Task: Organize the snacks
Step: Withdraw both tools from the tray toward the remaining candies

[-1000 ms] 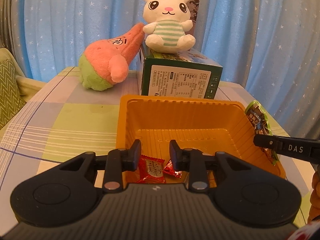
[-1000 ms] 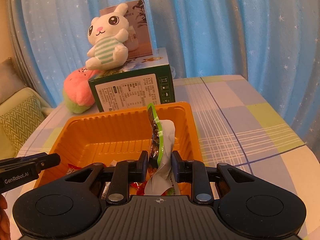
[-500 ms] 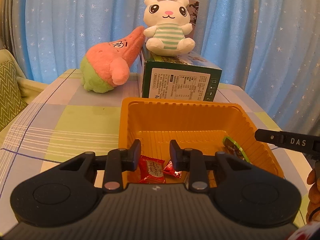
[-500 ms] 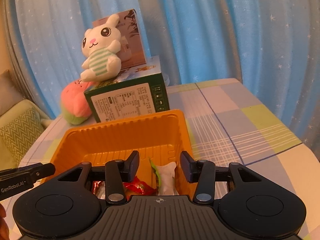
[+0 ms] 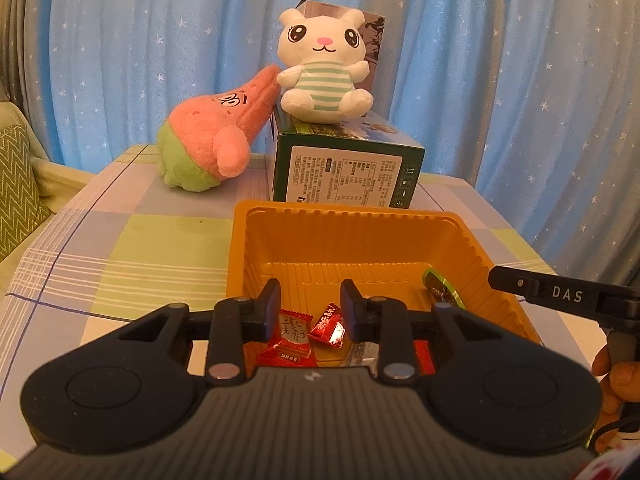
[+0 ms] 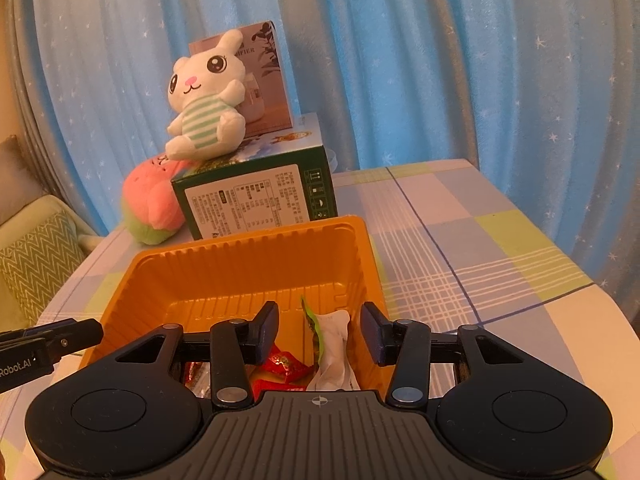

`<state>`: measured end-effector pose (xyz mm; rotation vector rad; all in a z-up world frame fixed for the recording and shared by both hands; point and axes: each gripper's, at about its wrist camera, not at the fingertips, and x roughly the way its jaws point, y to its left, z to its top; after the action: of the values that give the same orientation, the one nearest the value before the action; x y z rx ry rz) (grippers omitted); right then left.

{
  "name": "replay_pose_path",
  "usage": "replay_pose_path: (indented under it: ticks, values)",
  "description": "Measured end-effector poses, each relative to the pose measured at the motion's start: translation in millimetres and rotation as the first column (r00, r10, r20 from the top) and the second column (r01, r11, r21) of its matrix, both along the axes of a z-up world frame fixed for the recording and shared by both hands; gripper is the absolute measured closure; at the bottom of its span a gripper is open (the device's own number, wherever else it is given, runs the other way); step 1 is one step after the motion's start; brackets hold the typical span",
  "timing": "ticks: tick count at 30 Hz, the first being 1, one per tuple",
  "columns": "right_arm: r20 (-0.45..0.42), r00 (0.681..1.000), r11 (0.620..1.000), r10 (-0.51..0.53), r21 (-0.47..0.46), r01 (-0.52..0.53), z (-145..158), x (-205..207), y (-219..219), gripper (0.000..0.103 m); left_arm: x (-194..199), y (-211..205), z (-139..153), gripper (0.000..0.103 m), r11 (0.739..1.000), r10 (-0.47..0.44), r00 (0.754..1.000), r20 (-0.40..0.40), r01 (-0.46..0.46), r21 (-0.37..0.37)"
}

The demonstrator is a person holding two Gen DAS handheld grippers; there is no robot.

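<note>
My left gripper hangs part open and empty over the red candies in the orange tray; my right gripper, wider and empty, straddles the green-and-white packet lying inside. I risk snagging that packet on lifting out, or nudging the light tray. The plush star, green box and bunny crowd its far side.

We see our left gripper over the near edge of the orange tray, jaws a bit apart, empty. Red candy packets and a green snack packet lie inside. Right gripper pokes in beside the tray's right wall. Green box behind, white plush on top.
</note>
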<state>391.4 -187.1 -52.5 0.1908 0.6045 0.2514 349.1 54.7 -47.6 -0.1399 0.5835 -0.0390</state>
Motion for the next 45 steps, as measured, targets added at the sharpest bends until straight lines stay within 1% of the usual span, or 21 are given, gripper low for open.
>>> replay_pose_path:
  ticks: [4, 8, 9, 10, 12, 15, 21, 24, 28, 34, 37, 42, 45]
  values:
    - [0.008, 1.000, 1.000, 0.003, 0.002, -0.003, 5.9, -15.5, -2.6, 0.057, -15.9, -4.2, 4.1, 0.074, 1.000, -0.017, 1.000, -0.007, 0.017, -0.001]
    - [0.001, 1.000, 1.000, -0.008, 0.030, 0.008, 11.1, -42.3, -9.3, 0.057, -39.5, -7.8, 6.5, 0.073, 1.000, -0.023, 1.000, -0.021, 0.023, -0.009]
    - [0.001, 1.000, 0.999, -0.009, 0.036, 0.009, 13.0, -50.0, -10.8, 0.057, -46.6, -9.0, 7.8, 0.071, 1.000, -0.023, 1.000, -0.021, 0.023, -0.008]
    - [0.003, 1.000, 0.999, -0.009, 0.041, 0.009, 14.8, -58.0, -12.5, 0.057, -54.5, -10.4, 9.5, 0.069, 1.000, -0.025, 0.999, -0.022, 0.025, -0.004]
    - [0.004, 1.000, 0.999, -0.011, 0.053, 0.011, 18.4, -74.3, -15.9, 0.057, -71.2, -12.7, 12.4, 0.068, 1.000, -0.022, 0.999, -0.028, 0.022, 0.002]
    - [-0.002, 1.000, 0.998, -0.014, 0.068, 0.014, 21.9, -103.2, -20.7, 0.056, -99.9, -14.4, 13.9, 0.064, 1.000, -0.012, 0.999, -0.039, 0.011, -0.012]
    - [-0.034, 0.999, 0.997, -0.018, 0.068, 0.020, 18.6, -158.8, -29.0, 0.052, -154.7, -18.0, 12.5, 0.061, 1.000, 0.006, 0.998, -0.070, -0.008, -0.030]
    - [-0.044, 0.999, 0.997, -0.023, 0.077, 0.026, 18.1, -183.6, -33.9, 0.050, -178.9, -20.7, 12.5, 0.059, 1.000, 0.007, 0.996, -0.083, -0.009, -0.023]
    - [-0.050, 0.999, 0.997, -0.015, 0.077, 0.019, 19.4, -212.8, -34.9, 0.049, -208.4, -20.9, 13.2, 0.054, 1.000, 0.008, 0.996, -0.088, -0.009, -0.014]
    - [-0.084, 0.996, 0.996, 0.009, 0.084, -0.002, 12.1, -254.9, -32.3, 0.049, -241.7, -12.3, 16.0, 0.049, 0.999, 0.031, 0.995, -0.098, -0.032, -0.015]
    - [-0.095, 0.995, 0.997, 0.032, 0.067, -0.025, 5.7, -272.0, -26.4, 0.049, -254.9, -10.2, 13.5, 0.048, 0.999, 0.040, 0.993, -0.111, -0.042, -0.017]
    - [-0.084, 0.995, 0.998, 0.058, 0.037, -0.055, -0.9, -284.8, -19.1, 0.049, -269.2, -9.1, 5.2, 0.047, 0.999, 0.044, 0.989, -0.141, -0.045, -0.004]
    - [-0.083, 0.995, 0.998, 0.052, 0.030, -0.050, -6.2, -285.6, -19.6, 0.049, -272.4, -8.7, -0.4, 0.047, 0.999, 0.049, 0.987, -0.155, -0.049, 0.001]
